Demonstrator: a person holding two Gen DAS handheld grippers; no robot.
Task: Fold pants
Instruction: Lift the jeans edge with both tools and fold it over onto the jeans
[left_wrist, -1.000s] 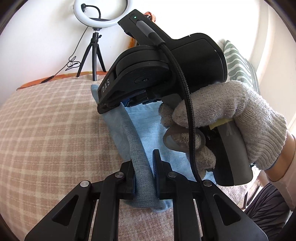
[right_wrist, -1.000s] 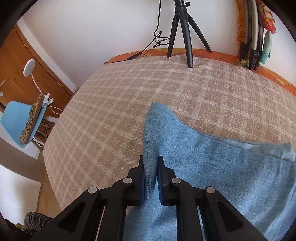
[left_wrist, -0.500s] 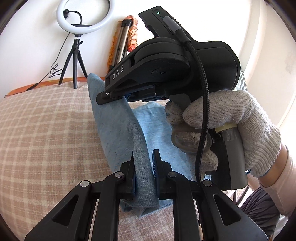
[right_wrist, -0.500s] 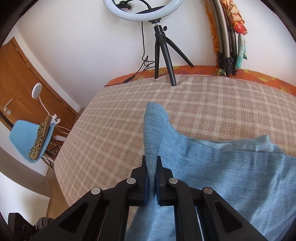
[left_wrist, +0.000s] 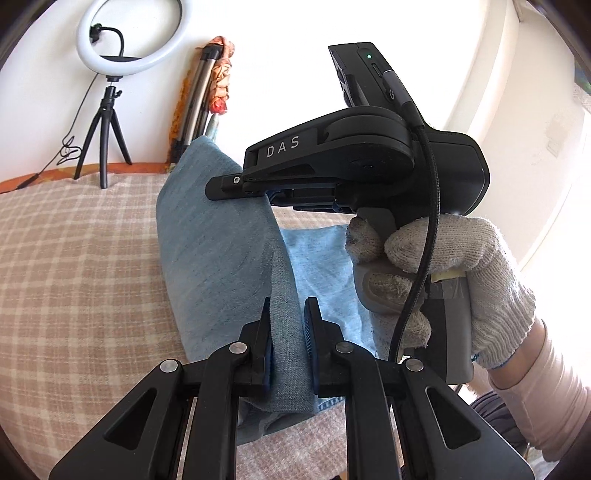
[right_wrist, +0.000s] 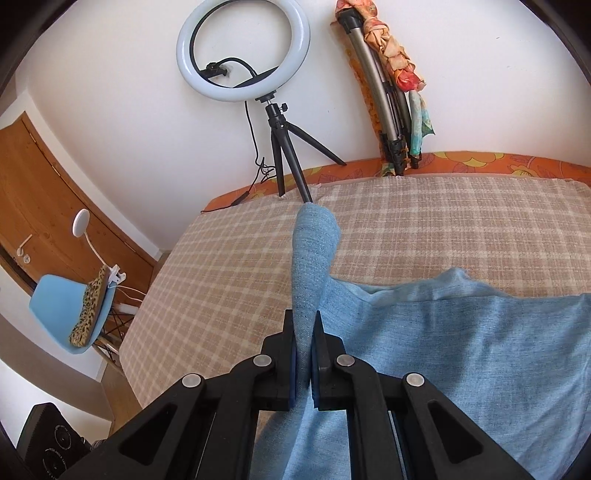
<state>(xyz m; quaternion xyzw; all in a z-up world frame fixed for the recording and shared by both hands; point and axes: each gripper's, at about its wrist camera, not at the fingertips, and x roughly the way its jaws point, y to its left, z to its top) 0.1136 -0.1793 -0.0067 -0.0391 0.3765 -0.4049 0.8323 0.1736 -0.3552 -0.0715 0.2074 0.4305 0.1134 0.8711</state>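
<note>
Light blue denim pants (left_wrist: 218, 243) lie on a checked beige bedspread (left_wrist: 74, 266). My left gripper (left_wrist: 287, 314) is shut on a thick fold of the fabric, raised off the bed. Beyond it a gloved hand (left_wrist: 454, 273) holds my right gripper (left_wrist: 236, 184), which pinches the same lifted edge farther along. In the right wrist view my right gripper (right_wrist: 303, 328) is shut on the pants (right_wrist: 461, 343); a folded end stands up past the fingertips, and the rest spreads to the right over the bedspread (right_wrist: 229, 266).
A ring light on a black tripod (right_wrist: 284, 147) stands at the bed's far edge by the wall, with a folded tripod and patterned cloth (right_wrist: 395, 96) beside it. A blue chair (right_wrist: 70, 314) and wooden door are off the bed's left side.
Both grippers have risen and swung toward the far wall, lifting the pants edge higher off the bed. The right gripper's jaws have closed tighter on the cloth.
</note>
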